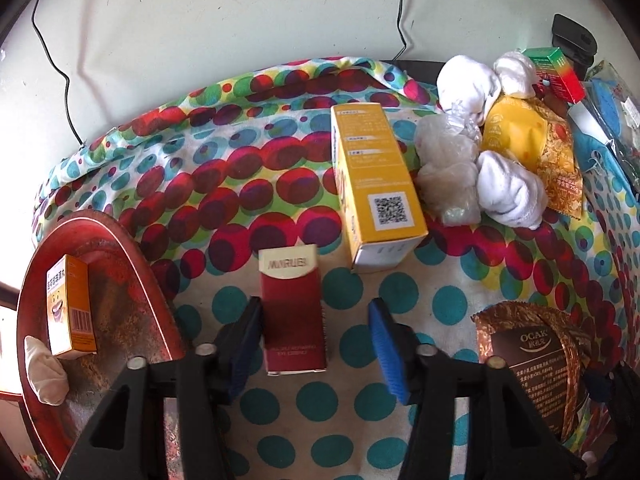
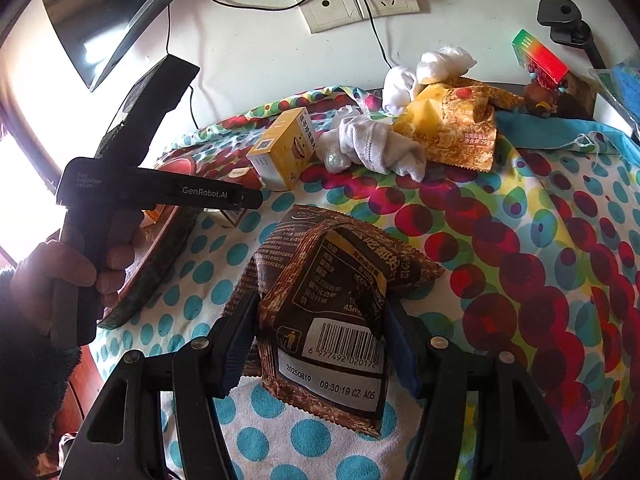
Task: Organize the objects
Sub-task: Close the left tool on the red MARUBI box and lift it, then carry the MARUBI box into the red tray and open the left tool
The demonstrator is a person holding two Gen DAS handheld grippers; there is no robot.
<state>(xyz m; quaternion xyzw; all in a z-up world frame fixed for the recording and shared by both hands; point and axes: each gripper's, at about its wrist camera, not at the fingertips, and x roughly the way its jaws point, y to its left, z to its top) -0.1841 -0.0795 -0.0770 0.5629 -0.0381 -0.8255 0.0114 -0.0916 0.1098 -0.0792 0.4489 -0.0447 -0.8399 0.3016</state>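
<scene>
1. Red box [image 1: 294, 312] stands between the left tongs [image 1: 316, 340], tight against the left pad; right pad apart, tongs not clamped. Closing off-centre may topple it.
2. Right tongs [image 2: 320, 344] clamped on brown snack packet [image 2: 332, 320]; the limp foil could slip.
3. Red tray [image 1: 132, 320] left of the left tongs.

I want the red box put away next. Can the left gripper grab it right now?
Probably yes. The red box stands between the left gripper's open fingers, one finger beside it, the other apart; nothing blocks it.
</scene>
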